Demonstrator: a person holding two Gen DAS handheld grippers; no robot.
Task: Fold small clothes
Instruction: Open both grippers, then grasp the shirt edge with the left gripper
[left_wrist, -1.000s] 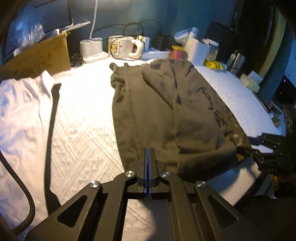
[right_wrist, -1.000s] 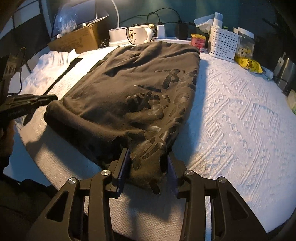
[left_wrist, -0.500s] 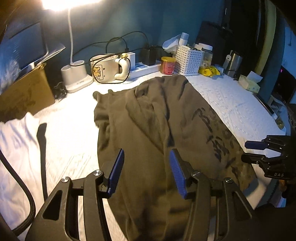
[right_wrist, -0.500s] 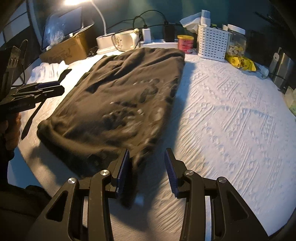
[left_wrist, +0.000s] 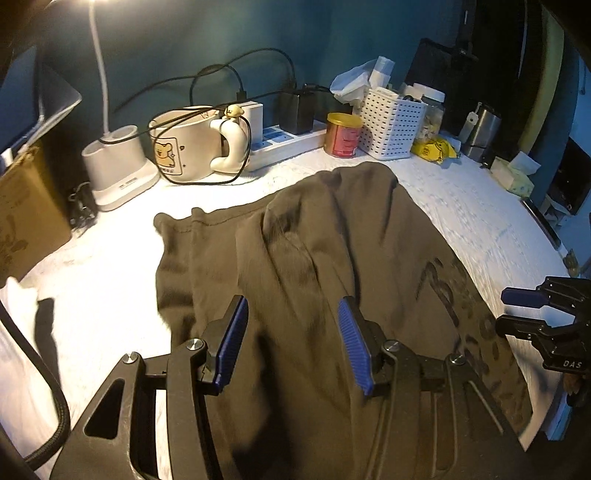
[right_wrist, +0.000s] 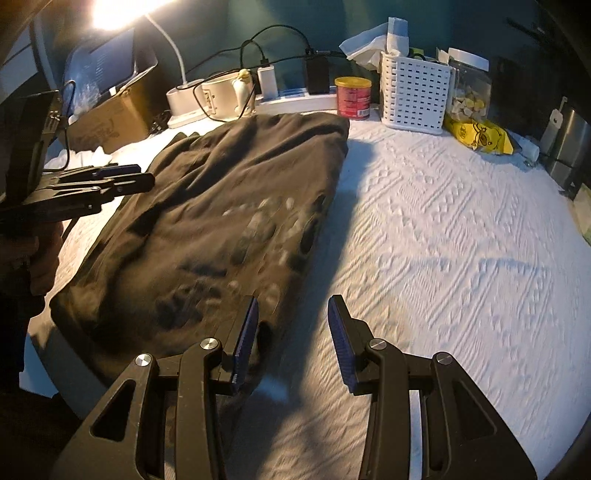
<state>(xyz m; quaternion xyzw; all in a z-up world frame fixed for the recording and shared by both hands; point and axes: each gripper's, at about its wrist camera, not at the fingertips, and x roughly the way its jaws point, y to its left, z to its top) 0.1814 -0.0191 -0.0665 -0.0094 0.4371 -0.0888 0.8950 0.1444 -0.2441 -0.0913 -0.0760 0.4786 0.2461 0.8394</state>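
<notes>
A white, textured woven cover (right_wrist: 461, 236) is spread over the work surface, and most of its left half is taken up by the task's thing: a dark olive-brown cotton garment with a black printed design (left_wrist: 321, 266), laid flat and folded lengthwise into a long strip running from the near edge up toward the clutter at the back. A crumpled white cloth (left_wrist: 14, 332) is seen at the far left edge. Along the back wall stand a brown cardboard box (right_wrist: 110, 122), a white perforated plastic basket (right_wrist: 415, 96), a cream ceramic mug with a bear picture (left_wrist: 188, 144) and a small red tin with a gold lid (left_wrist: 343, 134).

The garment is judged to be light, soft and limp; it will sag and crease wherever it is not supported, and the printed patch may be slightly stiffer and tackier than the plain cloth. It is best taken by the two near corners of the folded strip, through all layers at once, so that the layers are not dragged apart when the near end is carried toward the far end.

The left gripper (left_wrist: 291, 339) is held above the middle of the garment with its blue pads spread and nothing between them; its jaws have just been opening. The right gripper (right_wrist: 293, 339) is likewise parted and empty, over the garment's near right edge.
</notes>
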